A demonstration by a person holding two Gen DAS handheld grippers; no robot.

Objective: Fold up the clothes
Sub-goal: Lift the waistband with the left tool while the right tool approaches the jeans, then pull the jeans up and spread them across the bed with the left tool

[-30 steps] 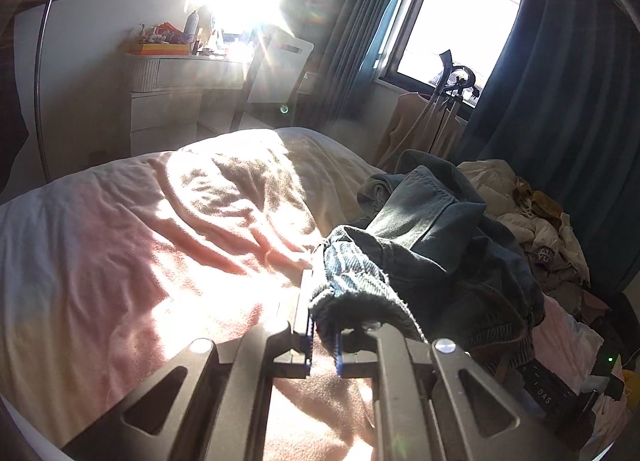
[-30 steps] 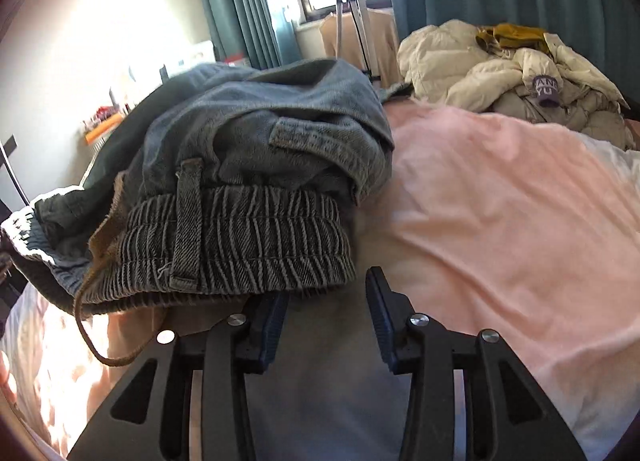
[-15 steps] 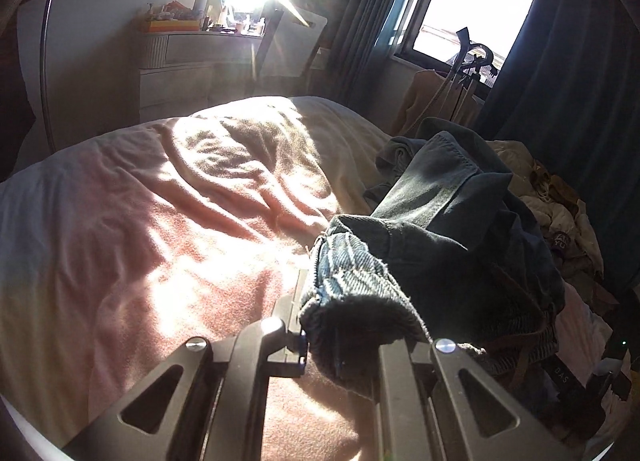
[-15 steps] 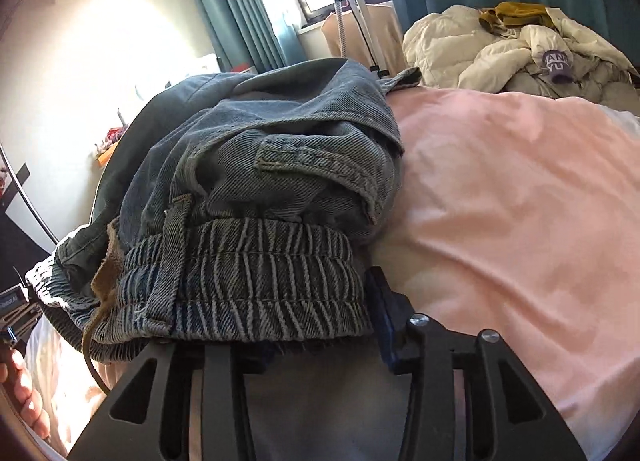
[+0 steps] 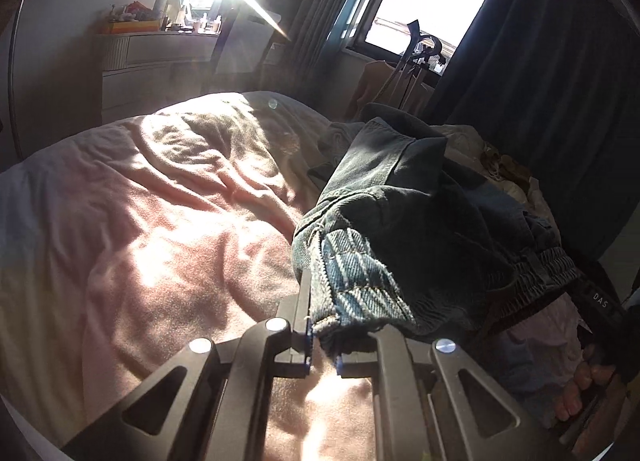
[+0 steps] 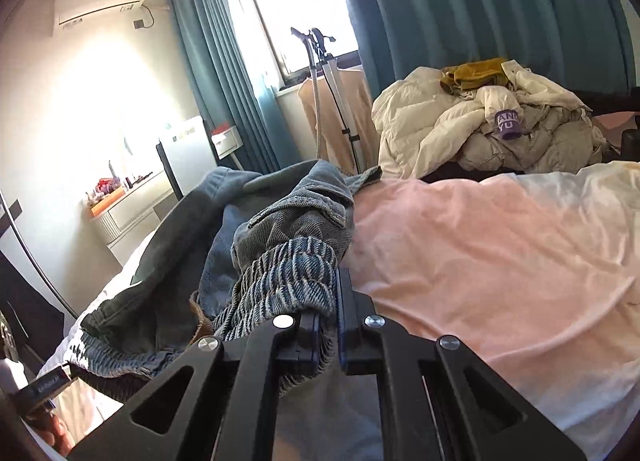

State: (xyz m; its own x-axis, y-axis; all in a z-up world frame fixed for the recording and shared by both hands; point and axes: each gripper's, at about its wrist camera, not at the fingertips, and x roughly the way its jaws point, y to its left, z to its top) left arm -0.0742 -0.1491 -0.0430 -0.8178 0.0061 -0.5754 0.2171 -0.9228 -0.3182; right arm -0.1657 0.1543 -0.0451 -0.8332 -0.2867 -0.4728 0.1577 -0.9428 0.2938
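While angled down (both tongs [image 5: 322, 349] [image 6: 328, 335]).

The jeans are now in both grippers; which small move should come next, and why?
Probably lift and draw both hands apart to spread the waistband. The left gripper and the right gripper each pinch the elastic waistband of the jeans, but the denim between them is bunched in a heap on the pink blanket.

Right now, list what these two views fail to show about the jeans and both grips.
- Jeans legs: both views, buried in the garment's own bunched folds.
- Left gripper pad contact: left wrist view, denim covers the tips.
- Right gripper pad contact: right wrist view, elastic waistband drapes over them.
- Dresser items: left wrist view, washed out by sun glare.
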